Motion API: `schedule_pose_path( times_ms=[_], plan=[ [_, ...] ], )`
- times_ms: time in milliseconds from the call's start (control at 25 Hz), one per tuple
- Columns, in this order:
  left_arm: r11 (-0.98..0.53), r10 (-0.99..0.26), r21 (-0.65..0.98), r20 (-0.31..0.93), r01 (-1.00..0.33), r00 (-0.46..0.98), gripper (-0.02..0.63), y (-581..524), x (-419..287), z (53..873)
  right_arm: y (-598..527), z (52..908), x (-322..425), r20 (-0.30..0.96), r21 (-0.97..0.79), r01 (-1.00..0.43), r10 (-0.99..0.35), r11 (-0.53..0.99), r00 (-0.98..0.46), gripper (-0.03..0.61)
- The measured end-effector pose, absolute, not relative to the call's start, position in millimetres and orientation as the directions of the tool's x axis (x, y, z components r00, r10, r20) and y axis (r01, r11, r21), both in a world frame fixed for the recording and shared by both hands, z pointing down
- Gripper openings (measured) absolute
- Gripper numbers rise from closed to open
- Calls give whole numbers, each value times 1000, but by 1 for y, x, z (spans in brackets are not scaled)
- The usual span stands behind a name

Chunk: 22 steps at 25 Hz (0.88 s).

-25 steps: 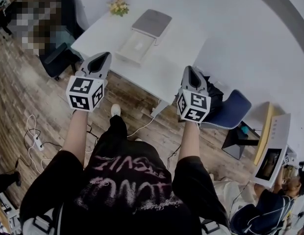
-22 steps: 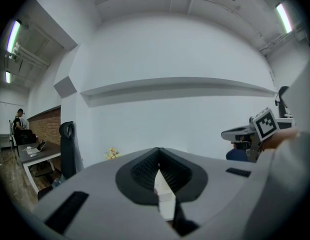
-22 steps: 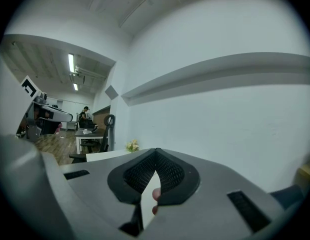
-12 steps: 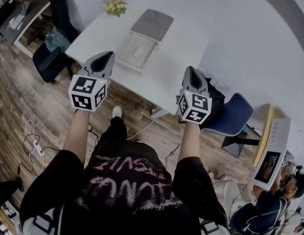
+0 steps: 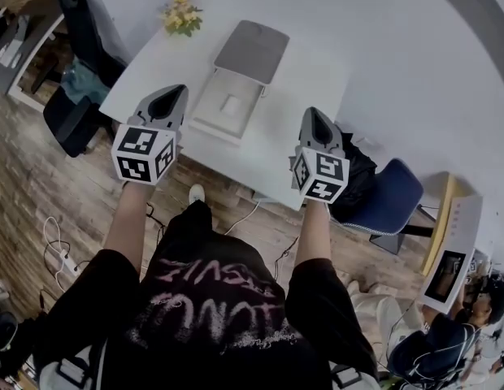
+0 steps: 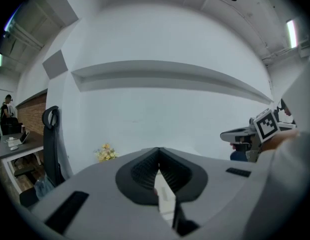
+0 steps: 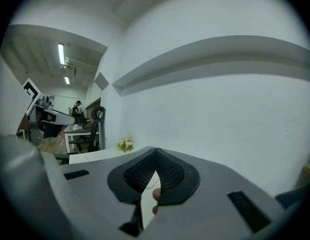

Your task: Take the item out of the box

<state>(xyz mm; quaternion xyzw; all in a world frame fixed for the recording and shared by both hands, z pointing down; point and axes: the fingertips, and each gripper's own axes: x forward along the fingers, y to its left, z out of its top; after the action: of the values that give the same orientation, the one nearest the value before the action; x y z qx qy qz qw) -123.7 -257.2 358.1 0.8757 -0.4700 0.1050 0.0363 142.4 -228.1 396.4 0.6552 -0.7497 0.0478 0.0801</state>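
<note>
The left hand-held gripper [image 5: 172, 97] and right hand-held gripper [image 5: 315, 120] are both clenched on nothing, poised near the desk [image 5: 309, 63]. The item [image 5: 232, 104] lies in the open box [image 5: 205, 108], with the lid [image 5: 252, 49] flipped to the far side, presumably for easy reach.

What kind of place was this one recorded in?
Most likely an office or lab room: a white rectangular table, a black high-backed office chair and a blue padded chair stand on a wood-plank floor.
</note>
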Motion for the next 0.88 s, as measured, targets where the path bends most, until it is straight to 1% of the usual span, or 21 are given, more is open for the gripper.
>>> schedule_pose_path(
  times_ms=[480,880],
  plan=[
    [-649,-738,9,234,-760,633,2,-339,-131,359,-279,386,125,202,44,-999,-979,23,-13,9],
    [-711,-674,40,246,-702,697,2,-373,-126,369,-296,383,121,201,13,-998,-978,-55,56,9]
  ],
)
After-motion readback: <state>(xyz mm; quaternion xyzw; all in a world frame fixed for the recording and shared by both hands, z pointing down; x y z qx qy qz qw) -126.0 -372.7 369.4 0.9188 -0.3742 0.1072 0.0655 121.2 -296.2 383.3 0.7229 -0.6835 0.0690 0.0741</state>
